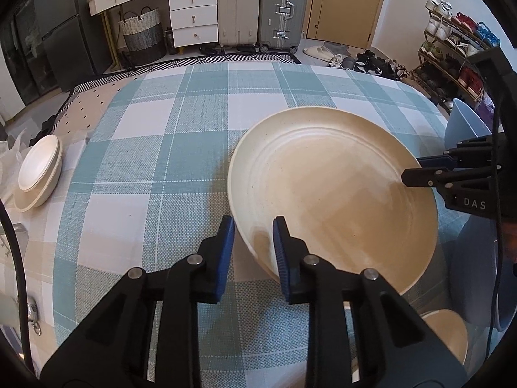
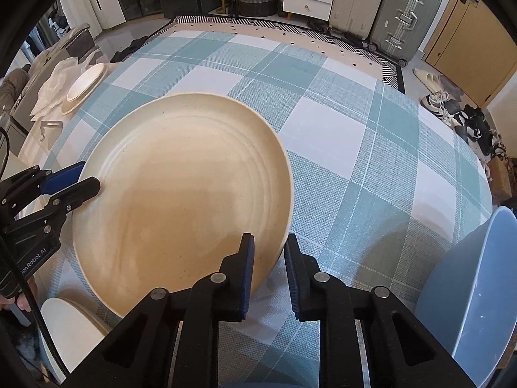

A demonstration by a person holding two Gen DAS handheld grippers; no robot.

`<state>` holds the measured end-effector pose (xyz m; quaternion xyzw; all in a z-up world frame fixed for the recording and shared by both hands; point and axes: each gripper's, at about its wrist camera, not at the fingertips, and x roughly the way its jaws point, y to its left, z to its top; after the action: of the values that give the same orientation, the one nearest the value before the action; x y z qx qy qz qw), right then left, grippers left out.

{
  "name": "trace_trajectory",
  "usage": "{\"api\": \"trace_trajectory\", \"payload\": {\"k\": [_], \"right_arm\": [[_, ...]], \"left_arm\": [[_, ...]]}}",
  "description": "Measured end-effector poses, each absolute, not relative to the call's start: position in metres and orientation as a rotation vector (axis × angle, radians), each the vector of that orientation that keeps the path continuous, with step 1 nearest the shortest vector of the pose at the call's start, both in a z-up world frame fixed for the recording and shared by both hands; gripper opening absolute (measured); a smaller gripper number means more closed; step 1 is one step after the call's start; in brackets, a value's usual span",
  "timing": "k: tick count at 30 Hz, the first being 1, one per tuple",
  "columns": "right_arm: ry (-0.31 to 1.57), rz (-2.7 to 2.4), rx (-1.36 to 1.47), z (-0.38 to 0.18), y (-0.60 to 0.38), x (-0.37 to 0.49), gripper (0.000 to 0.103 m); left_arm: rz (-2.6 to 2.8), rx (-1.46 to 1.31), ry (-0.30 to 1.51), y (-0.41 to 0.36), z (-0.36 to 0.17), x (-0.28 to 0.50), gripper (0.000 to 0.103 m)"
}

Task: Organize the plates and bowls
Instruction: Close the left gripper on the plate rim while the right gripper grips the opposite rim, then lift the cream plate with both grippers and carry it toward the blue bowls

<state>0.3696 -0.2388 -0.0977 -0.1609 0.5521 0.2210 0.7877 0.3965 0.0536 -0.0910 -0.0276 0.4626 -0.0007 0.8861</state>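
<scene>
The far half of the bench (image 1: 181,123), covered in teal-and-white checked cloth, lay bare and open to passage. The large cream round plate (image 1: 332,187) blocked the near centre, with the left tongs (image 1: 252,242) and right tongs (image 2: 269,258) straddling its opposite rims. Stacked cream bowls (image 1: 38,174) obstructed the left edge; a pale blue plastic bowl (image 2: 478,291) obstructed the right edge.

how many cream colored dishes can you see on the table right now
4: the large plate gripped at its rim by both grippers, two stacked dishes at the far left edge, and one near dish partly hidden; more may be stacked.
</scene>
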Motion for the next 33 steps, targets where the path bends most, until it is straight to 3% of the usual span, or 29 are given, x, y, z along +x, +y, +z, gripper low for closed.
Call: {"api": "trace_trajectory", "payload": {"k": [33], "right_arm": [[0.989,0.500,-0.315,-0.027,-0.241,0.310,0.019]], "left_arm": [[0.030,-0.051,0.799,0.055,-0.012,0.324,0.022]]}}
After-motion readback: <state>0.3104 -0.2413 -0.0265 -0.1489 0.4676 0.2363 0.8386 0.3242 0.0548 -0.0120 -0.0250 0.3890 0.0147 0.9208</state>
